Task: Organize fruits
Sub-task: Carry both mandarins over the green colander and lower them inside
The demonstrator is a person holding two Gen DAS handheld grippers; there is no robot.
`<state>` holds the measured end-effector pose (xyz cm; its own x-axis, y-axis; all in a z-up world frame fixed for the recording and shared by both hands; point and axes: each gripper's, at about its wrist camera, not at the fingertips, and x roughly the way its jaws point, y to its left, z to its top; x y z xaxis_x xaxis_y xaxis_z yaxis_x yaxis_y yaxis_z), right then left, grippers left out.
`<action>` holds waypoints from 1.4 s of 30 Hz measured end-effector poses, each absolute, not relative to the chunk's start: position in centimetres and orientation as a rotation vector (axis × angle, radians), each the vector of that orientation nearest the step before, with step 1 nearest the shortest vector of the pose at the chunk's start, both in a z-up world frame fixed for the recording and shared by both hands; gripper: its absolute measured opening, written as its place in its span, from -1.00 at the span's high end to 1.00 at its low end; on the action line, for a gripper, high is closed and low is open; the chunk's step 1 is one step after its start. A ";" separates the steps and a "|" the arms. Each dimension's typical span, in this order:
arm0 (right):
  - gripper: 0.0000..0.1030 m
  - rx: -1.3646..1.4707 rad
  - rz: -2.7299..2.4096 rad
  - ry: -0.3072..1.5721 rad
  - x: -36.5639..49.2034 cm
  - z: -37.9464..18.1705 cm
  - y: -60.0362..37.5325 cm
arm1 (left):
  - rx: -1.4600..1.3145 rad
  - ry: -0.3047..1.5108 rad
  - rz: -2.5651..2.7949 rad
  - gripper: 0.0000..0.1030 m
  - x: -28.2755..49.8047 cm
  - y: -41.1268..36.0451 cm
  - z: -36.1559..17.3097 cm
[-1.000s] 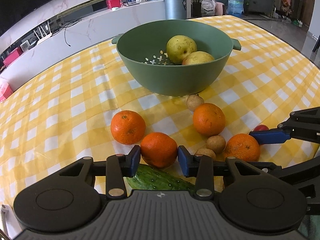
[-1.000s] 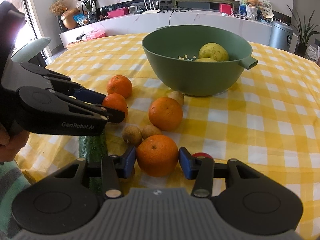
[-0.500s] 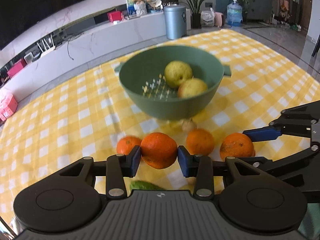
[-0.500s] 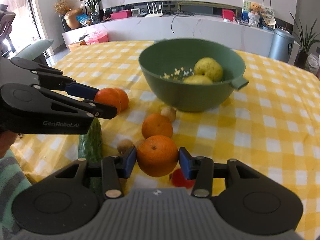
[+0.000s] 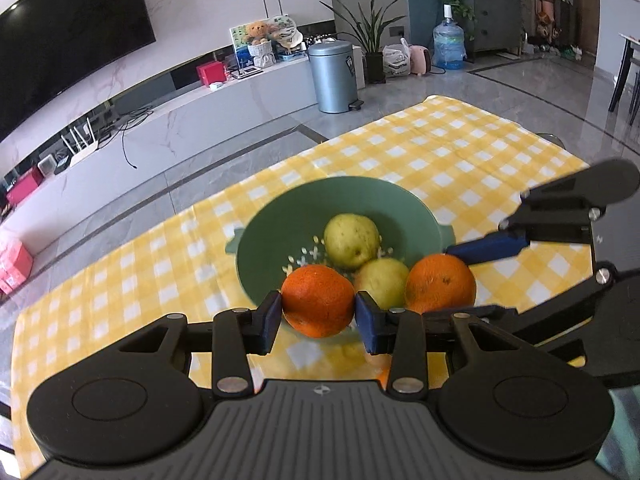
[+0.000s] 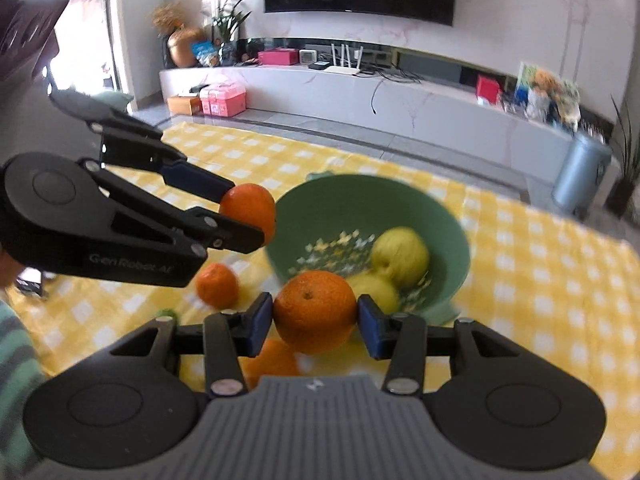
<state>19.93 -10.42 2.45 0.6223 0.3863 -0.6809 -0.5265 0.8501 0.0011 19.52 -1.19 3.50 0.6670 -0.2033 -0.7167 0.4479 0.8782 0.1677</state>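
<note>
Both grippers grip fruit: my left gripper [image 5: 318, 312] is clamped on one orange [image 5: 318, 300], my right gripper [image 6: 315, 322] on another orange [image 6: 315, 311]. I have both lifted above the near side of the green bowl [image 5: 260, 248], where two pears [image 5: 351, 240] lie. Another orange [image 6: 217, 285] sits on the table [image 5: 460, 160], left of the bowl.

Left gripper [image 5: 318, 318], right gripper [image 6: 314, 324] — black linkages, blue pads, silver screws, ribbed grey base — "GenRobot.AI" lettering.
</note>
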 end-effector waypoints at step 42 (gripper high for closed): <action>0.15 -0.372 0.662 0.847 28.8 0.3 -10.8 | 0.446 0.930 -0.362 -0.09 26.1 -3.1 -3.5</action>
<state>28.75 -10.84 0.28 0.4818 0.3866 -0.7863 -0.6694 0.7415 -0.0456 26.06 -3.14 -3.49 0.5494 -0.1064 -0.8287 0.4815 0.8509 0.2100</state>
